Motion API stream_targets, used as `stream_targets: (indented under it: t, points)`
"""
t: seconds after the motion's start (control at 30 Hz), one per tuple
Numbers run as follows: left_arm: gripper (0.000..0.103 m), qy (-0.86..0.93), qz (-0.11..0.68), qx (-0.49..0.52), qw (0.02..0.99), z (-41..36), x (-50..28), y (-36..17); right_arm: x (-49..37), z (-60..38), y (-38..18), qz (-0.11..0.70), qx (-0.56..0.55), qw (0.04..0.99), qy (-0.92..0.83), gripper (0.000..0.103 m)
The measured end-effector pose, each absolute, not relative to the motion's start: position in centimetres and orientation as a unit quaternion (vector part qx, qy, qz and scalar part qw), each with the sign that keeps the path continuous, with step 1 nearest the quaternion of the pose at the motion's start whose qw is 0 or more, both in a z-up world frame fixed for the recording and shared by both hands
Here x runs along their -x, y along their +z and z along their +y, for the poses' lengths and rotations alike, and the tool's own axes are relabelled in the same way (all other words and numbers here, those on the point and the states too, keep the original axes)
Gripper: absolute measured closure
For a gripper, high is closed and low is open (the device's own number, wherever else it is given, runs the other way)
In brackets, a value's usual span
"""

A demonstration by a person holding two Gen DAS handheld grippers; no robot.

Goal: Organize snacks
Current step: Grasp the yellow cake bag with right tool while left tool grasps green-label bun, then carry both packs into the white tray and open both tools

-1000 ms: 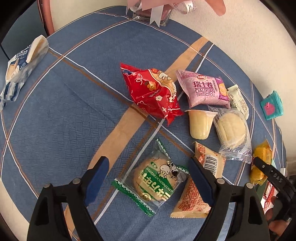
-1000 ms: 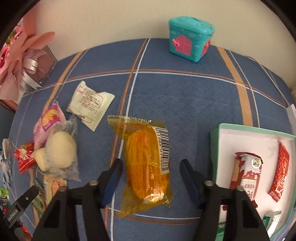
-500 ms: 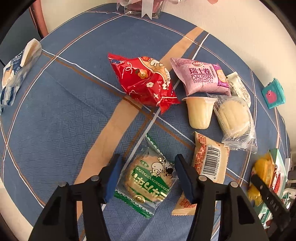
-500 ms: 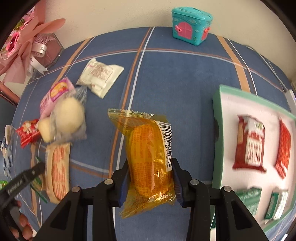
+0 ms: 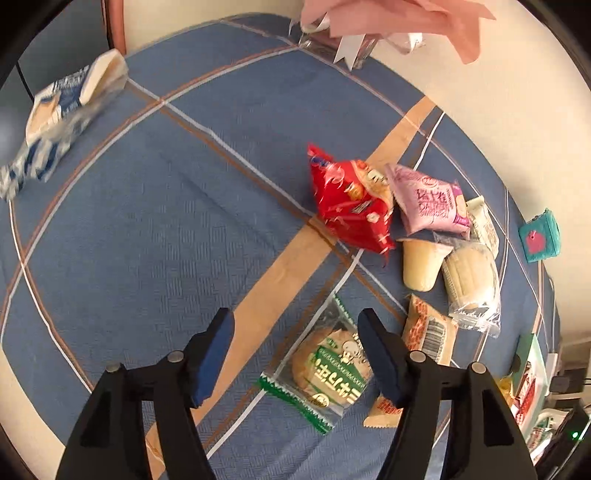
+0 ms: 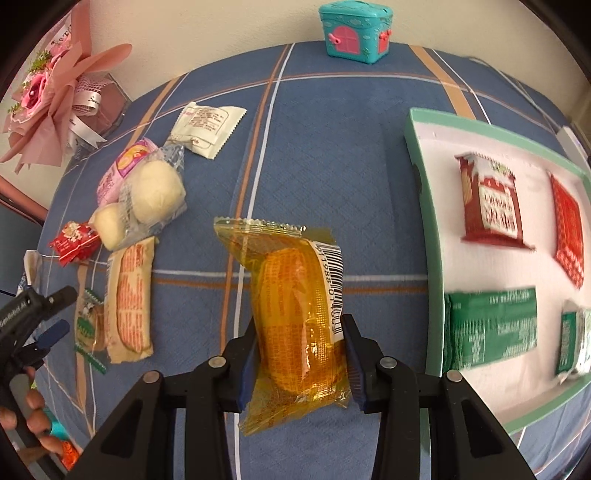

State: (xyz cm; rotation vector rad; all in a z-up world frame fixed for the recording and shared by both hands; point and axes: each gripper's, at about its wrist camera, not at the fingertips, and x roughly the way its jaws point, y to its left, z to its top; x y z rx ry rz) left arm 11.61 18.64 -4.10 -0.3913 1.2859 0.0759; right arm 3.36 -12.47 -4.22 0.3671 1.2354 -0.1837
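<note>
Blue tablecloth (image 6: 369, 177): yellow snack pack (image 6: 295, 314) lies lengthwise away (barcode rightward).

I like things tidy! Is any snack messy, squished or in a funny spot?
Nothing looks torn or spilled. The loose snacks just lie in a jumbled heap on the blue cloth: the red packet overlaps the pink roll packet, and the pudding cup lies tipped on its side. In the tray, packets lie neatly apart.

A home, by the look of it: a table under a blue plaid tablecloth (image 6: 332, 155) pushed against a plain cream wall (image 6: 221, 33), with a pink ribbon-tied flower bouquet (image 6: 55, 92) and a little teal house-shaped toy box (image 6: 356, 31) set along its far edge.
</note>
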Motion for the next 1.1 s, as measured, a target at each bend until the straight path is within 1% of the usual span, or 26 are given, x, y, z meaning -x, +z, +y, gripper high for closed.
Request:
stream_targets:
  t: [0.13, 0.23, 0.4, 0.47, 0.5, 0.53, 0.57, 0.6, 0.77, 0.97, 1.1]
  points:
    - [0.032, 0.005, 0.607, 0.152, 0.780, 17.4, -11.5, -4.4, -2.2, -12.2, -4.1, 0.583, -0.175, 0.789, -0.084, 0.060]
    - [0.028, -0.025, 0.613, 0.116, 0.781, 15.5, -11.4, -4.5, -1.3, -12.0, -4.1, 0.589, -0.179, 0.784, -0.078, 0.060]
    - [0.027, -0.028, 0.628, 0.022, 0.778, 12.5, -11.2, -5.5, -0.3, -11.9, -4.2, 0.592, -0.182, 0.781, -0.075, 0.060]
    - [0.027, -0.018, 0.630, 0.003, 0.776, 11.7, -11.0, -6.0, 0.1, -11.9, -4.2, 0.593, -0.184, 0.780, -0.074, 0.060]
    - [0.028, -0.014, 0.630, 0.001, 0.777, 11.6, -11.0, -6.1, 0.2, -11.9, -4.2, 0.594, -0.184, 0.780, -0.074, 0.060]
    - [0.034, -0.012, 0.629, -0.001, 0.778, 11.5, -10.8, -6.1, 0.3, -12.1, -4.2, 0.594, -0.185, 0.779, -0.073, 0.060]
    - [0.047, -0.011, 0.625, -0.004, 0.780, 11.4, -10.7, -6.0, 0.5, -12.3, -4.2, 0.594, -0.186, 0.779, -0.072, 0.060]
    - [0.051, -0.009, 0.622, -0.005, 0.783, 11.2, -10.6, -5.8, 0.5, -12.3, -4.2, 0.594, -0.186, 0.779, -0.072, 0.060]
    - [0.052, 0.003, 0.618, 0.003, 0.786, 11.3, -11.1, -5.1, 0.1, -12.4, -3.8, 0.593, -0.186, 0.780, -0.070, 0.060]
    - [0.052, 0.019, 0.583, 0.029, 0.811, 13.4, -10.8, -1.2, 0.4, -12.8, -1.9, 0.575, -0.193, 0.793, -0.056, 0.061]
    - [0.052, 0.014, 0.565, 0.048, 0.824, 13.1, -10.3, 0.9, 0.7, -13.3, -0.3, 0.559, -0.194, 0.805, -0.051, 0.060]
